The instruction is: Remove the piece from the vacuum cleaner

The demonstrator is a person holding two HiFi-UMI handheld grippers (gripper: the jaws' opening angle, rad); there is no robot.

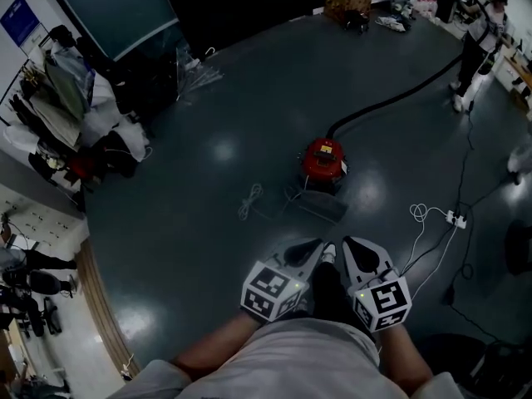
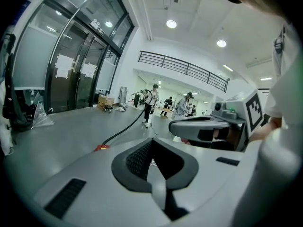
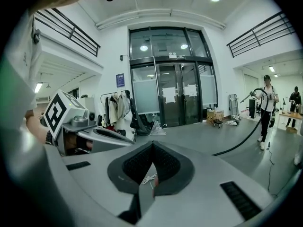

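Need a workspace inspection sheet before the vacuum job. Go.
Surface: dark glossy floor, light glare.
Job's things: red vacuum cleaner on the floor ahead of both grippers; black hose runs from it toward a person at far right.
Clutter: cardboard boxes at far end; clothes rack at left.
Grippers: left hand-held gripper and right hand-held gripper both shut, empty.
Cables: white cable coil left of the vacuum; power strip with white leads at right.
Surroundings: glass doors beyond the rack.

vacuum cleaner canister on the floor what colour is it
Red: the red canister vacuum cleaner shows best in the head view.
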